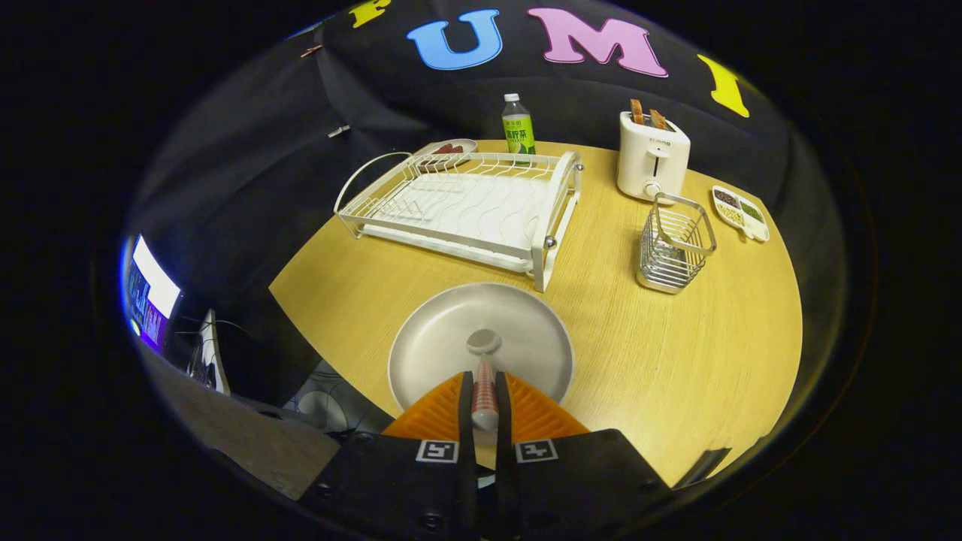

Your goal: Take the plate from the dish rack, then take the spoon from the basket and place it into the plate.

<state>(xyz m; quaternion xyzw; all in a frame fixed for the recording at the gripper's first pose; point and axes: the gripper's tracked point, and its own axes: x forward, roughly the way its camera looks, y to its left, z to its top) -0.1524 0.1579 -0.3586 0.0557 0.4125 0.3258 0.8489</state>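
Tongs (pixel 485 398) pinching the spoon (pixel 483 376) by its handle, bowl end just ahead over the plate (pixel 436 338) near the table's (pixel 676 361) front edge.

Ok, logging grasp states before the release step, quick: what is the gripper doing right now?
Gripper: shut on the spoon, both fingers pressing its handle, bowl end out ahead over the plate.
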